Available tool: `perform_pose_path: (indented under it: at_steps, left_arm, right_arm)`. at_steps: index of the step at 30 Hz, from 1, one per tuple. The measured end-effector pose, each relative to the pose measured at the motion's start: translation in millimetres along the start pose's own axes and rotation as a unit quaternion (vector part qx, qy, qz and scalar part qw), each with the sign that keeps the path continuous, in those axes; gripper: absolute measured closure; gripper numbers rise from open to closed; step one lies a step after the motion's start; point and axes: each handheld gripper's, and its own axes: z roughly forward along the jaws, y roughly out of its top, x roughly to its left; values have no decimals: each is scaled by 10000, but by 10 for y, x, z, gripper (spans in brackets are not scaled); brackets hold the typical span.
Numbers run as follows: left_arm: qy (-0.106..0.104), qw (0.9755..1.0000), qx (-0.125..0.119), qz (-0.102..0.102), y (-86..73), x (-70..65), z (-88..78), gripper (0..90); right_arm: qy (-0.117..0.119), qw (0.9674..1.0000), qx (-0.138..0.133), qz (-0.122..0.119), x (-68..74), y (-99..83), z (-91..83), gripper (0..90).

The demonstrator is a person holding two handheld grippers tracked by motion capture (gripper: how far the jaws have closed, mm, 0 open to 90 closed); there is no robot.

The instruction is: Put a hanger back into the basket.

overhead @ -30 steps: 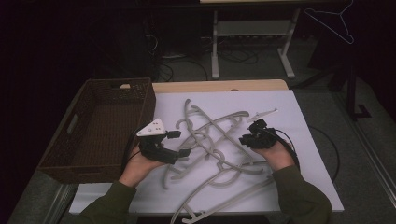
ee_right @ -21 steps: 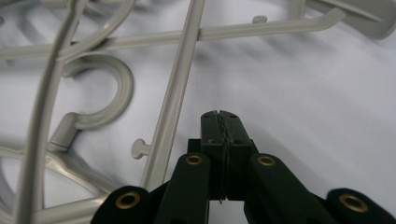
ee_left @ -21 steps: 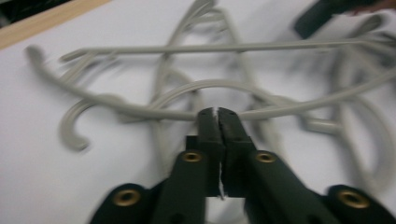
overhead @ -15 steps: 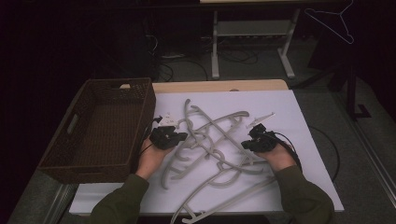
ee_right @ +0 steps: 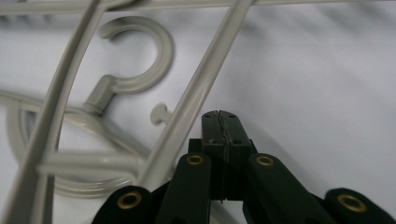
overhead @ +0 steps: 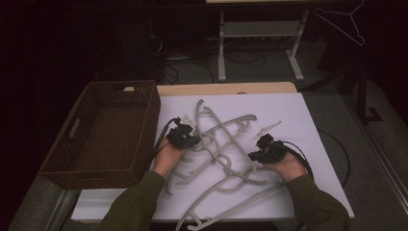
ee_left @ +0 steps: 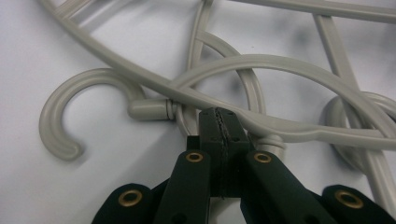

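Several grey plastic hangers (overhead: 221, 139) lie tangled in the middle of the white table top (overhead: 308, 120). My left gripper (overhead: 184, 137) rests at the pile's left edge. In the left gripper view its jaws (ee_left: 219, 115) are shut with nothing between them, and the tips touch a curved hanger arm (ee_left: 289, 65) next to a hook (ee_left: 60, 116). My right gripper (overhead: 263, 152) sits at the pile's right edge. Its jaws (ee_right: 220, 116) are shut and empty, just right of a straight hanger bar (ee_right: 196, 98), with another hook (ee_right: 140, 56) beyond.
A brown wicker basket (overhead: 146, 120) stands at the table's left, close to my left hand. A small pale piece (overhead: 268, 128) lies just beyond my right gripper. Bare white surface extends right of the pile. Beyond the table stand a metal frame (overhead: 260, 33) and a hanging wire hanger (overhead: 346, 24).
My left gripper has moved right and forward onto the pile's edge, turning so its grey top plate no longer faces up. My right gripper has drawn slightly back.
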Motion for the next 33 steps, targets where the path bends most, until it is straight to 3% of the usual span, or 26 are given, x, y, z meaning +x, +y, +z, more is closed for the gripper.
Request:
perform_pose_path:
  at_steps: [10, 18, 24, 25, 27, 29, 33]
  left_arm:
    - [-58, 10000, -14, 67, 55, 36, 45, 899]
    - [-108, 9999, -19, -17, 74, 87, 86, 899]
    - [-136, 9999, 24, 18, 100, 81, 127, 899]
    - [-157, 9999, 31, -37, 108, 70, 140, 900]
    - [-156, 9999, 44, 39, 119, 73, 155, 899]
    - [-147, 9998, 92, 45, 137, 69, 172, 899]
    - [-146, 9998, 45, 85, 144, 92, 166, 898]
  right_arm:
    - [418, 9984, -60, -369, 209, -35, 32, 897]
    - [781, 9944, -61, -713, 523, 48, 122, 897]
    - [870, 9929, -37, -806, 662, 103, 209, 897]
    - [924, 9920, -38, -863, 740, 130, 257, 897]
    - [970, 9913, -21, -893, 773, 144, 278, 897]
    - [924, 9884, -18, -1208, 843, 185, 351, 897]
    - [916, 9875, -18, -1285, 888, 216, 409, 897]
